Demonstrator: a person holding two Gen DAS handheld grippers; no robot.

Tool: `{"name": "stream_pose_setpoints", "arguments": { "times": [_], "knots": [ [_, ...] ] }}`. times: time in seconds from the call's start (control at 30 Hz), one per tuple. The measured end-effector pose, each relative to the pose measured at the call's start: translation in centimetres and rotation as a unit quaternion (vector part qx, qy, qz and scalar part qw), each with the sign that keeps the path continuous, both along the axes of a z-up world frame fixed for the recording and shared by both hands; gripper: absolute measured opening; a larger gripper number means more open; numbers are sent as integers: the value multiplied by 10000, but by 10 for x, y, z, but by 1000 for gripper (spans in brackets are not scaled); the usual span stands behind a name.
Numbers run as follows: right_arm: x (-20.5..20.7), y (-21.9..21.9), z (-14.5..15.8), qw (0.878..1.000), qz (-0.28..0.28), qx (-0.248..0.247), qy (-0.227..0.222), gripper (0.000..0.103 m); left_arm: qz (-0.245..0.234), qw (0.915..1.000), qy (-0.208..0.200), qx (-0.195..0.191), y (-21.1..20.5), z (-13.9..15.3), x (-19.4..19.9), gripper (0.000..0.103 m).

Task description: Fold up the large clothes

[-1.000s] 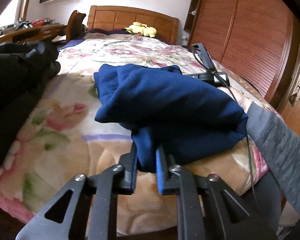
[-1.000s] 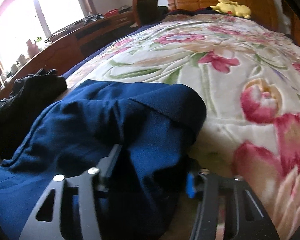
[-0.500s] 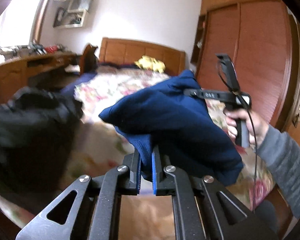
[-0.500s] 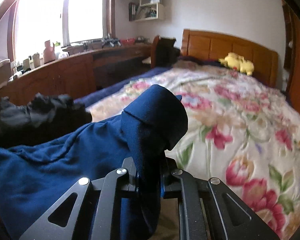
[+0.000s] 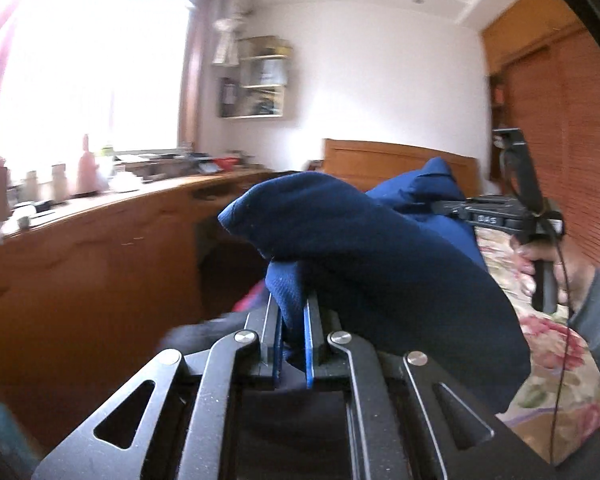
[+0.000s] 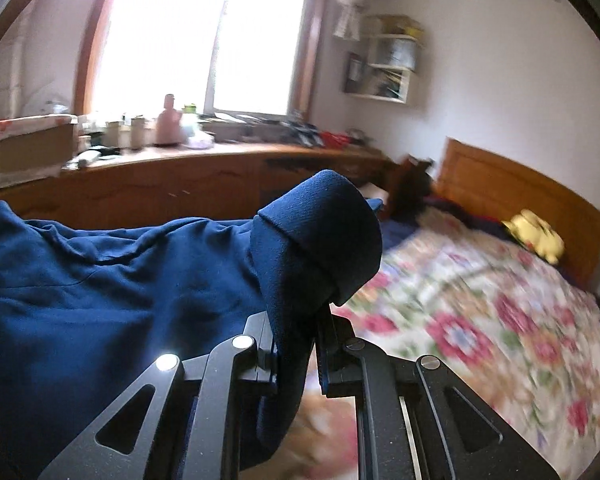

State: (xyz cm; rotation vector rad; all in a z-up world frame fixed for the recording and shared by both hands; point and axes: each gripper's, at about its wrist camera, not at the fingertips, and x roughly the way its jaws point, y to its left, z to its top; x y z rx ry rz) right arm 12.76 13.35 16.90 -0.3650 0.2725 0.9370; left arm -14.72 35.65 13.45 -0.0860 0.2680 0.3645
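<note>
The wide bed with its floral quilt [image 6: 480, 312] fills the right of the right wrist view, its wooden headboard [image 6: 512, 192] at the far end; the quilt is motion-smeared, so how bare the near edge is can only be guessed. Above that near edge hangs the large navy-blue knit garment [image 6: 100, 288], apparently clear of the quilt and slung between the two tools. A long wooden desk [image 5: 100, 248] runs under the window beyond the left edge of the bed.

The left gripper [image 5: 292, 344] is clamped on a bunched fold of the navy cloth, blue pads nearly meeting. The right gripper [image 6: 298, 356] has just been closing and now pinches a thick rolled edge, perhaps a cuff or hem, between its jaws; the person's right hand [image 5: 556, 268] holds its handle.

The step looks like a lift to shake the garment out. To do it well, spread the two grips apart until the cloth hangs flat, keep both at one height, then lay it down from the lower hem upward, square to the near edge of the bed
</note>
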Motion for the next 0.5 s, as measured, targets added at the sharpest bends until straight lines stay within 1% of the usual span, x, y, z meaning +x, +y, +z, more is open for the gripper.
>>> {"name": "stream_pose_setpoints", "arguments": {
  "times": [0.07,0.13,0.2,0.23,0.3,0.33,0.37,0.4,0.47,0.5],
  "knots": [
    [-9,33,-2,9997,243,15,45,13,296,9995,46,-77,23,-10,-16,9],
    [-13,57,-16,9990,415,-11,132,13,588,9977,271,-203,47,-32,-23,9],
    [-8,83,-44,9980,489,-193,349,14,756,9947,583,-370,63,-61,-22,8],
    [-3,95,-63,9969,471,-383,507,14,825,9928,754,-441,69,-77,-21,8],
    [11,115,-99,9934,428,-775,729,14,877,9904,889,-590,77,-99,-24,8],
    [13,120,-114,9921,391,-924,755,14,876,9903,894,-603,76,-102,-26,8],
    [15,120,-123,9919,365,-931,779,15,875,9904,900,-582,73,-104,-26,8],
    [18,117,-125,9923,335,-843,842,15,868,9907,889,-547,71,-105,-27,9],
    [30,113,-121,9915,311,-702,1048,18,870,9912,851,-512,66,-102,-28,10],
    [34,113,-115,9909,296,-710,1100,20,905,9910,840,-513,64,-100,-29,10]
  ]
}}
